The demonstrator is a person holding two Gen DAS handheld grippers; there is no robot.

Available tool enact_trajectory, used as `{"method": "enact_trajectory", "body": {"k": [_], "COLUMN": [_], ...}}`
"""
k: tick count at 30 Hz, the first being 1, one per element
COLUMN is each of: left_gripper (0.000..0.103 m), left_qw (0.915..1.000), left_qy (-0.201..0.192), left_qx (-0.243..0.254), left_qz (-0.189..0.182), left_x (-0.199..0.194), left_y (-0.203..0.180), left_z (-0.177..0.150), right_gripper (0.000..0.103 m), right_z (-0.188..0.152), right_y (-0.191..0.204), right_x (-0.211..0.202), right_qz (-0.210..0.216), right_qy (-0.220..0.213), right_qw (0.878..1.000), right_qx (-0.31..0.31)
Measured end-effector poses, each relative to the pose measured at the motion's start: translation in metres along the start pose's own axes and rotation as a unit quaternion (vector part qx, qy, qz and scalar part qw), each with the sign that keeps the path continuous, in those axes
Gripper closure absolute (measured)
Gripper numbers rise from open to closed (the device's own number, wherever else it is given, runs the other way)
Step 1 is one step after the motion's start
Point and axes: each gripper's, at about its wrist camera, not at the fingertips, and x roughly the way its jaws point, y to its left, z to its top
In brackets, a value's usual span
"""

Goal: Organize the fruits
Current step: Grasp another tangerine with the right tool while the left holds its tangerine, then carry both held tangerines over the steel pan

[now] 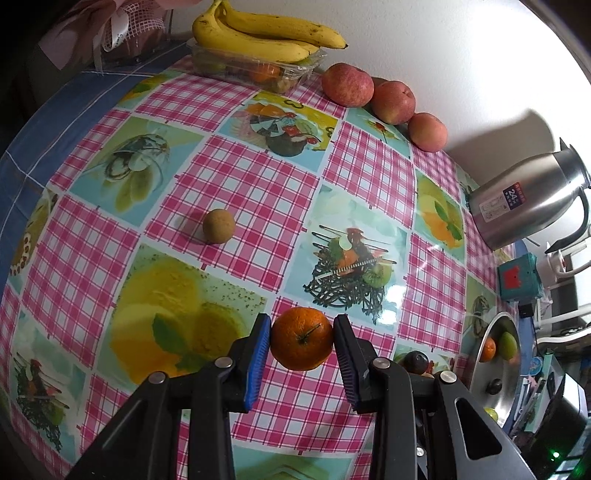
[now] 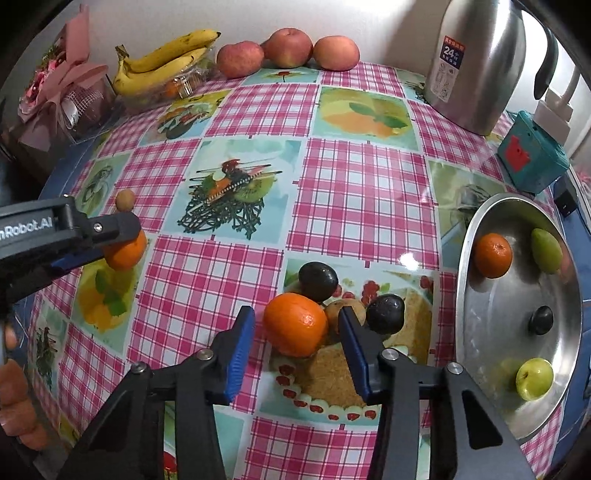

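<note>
- Orange in my left gripper [image 1: 301, 341]: a mandarin [image 1: 302, 339] sits clamped between the two blue pads, stem facing the camera, lifted clear of the desk [image 1: 240, 192] (the right wrist view shows it hanging above the checked cloth).
- Orange at my right gripper [image 2: 297, 332]: a second mandarin [image 2: 295, 325] lies on the desk between the fingers. The right pad is against its far side, or nearly so; the left pad stands apart from it, so the jaws are not yet clamped.
- Cluster just behind that fruit: two dark round fruits [image 2: 318, 281] [image 2: 386, 314] and a small tan one [image 2: 345, 312], all touching or nearly touching.
- Steel pan [image 2: 480, 332] at the right edge of the desk: it holds a third mandarin [image 2: 493, 255], two green fruits [image 2: 546, 250] [image 2: 534, 378] and a black knob.
- Lone brown round fruit [image 1: 218, 226]: it rests on a pink check square, well apart from everything else.
- Back row by the wall: three apples [image 1: 348, 84] side by side, and bananas [image 1: 266, 33] lying on a clear plastic tray [image 1: 258, 68].
- Far right: a steel kettle [image 2: 476, 62] and a teal box [image 2: 532, 151].
</note>
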Motion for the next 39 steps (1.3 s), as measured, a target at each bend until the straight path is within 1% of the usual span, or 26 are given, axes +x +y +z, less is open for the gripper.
{"method": "enact_trajectory", "body": {"k": [1, 2, 3, 18, 21, 23, 30, 39], "left_gripper": [0.066, 0.066, 0.066, 0.066, 0.066, 0.066, 0.066, 0.066], "left_qw": [1.0000, 1.0000, 1.0000, 1.0000, 0.9999, 0.9999, 0.9998, 0.9996], "left_qy": [-0.001, -0.002, -0.002, -0.007, -0.011, -0.014, -0.021, -0.020], "left_qx": [-0.001, -0.002, -0.002, -0.003, -0.002, -0.002, 0.003, 0.015], "left_qz": [0.000, 0.000, 0.001, 0.005, 0.007, 0.007, 0.004, 0.010], "left_x": [0.000, -0.001, -0.001, -0.003, -0.005, -0.008, -0.014, -0.013], "left_y": [0.000, 0.000, 0.001, 0.000, 0.001, 0.001, -0.002, -0.011], "left_z": [0.000, 0.000, 0.000, -0.001, 0.000, 0.001, 0.001, 0.000], "right_gripper": [0.061, 0.066, 0.066, 0.068, 0.068, 0.068, 0.068, 0.068], "right_z": [0.000, 0.000, 0.001, -0.001, 0.000, 0.001, 0.008, 0.009], "right_y": [0.001, 0.001, 0.001, 0.003, 0.003, 0.004, 0.009, -0.005], "right_x": [0.000, -0.001, -0.001, -0.002, -0.005, -0.010, -0.031, -0.036], "right_qz": [-0.004, -0.003, 0.002, 0.002, 0.023, 0.035, 0.048, 0.051], "right_qy": [-0.003, -0.004, -0.005, -0.006, -0.006, -0.013, -0.040, -0.043], "right_qw": [1.000, 1.000, 1.000, 1.000, 1.000, 0.999, 0.998, 0.998], "right_qx": [-0.002, -0.003, -0.002, -0.013, -0.006, -0.003, -0.007, 0.013]}}
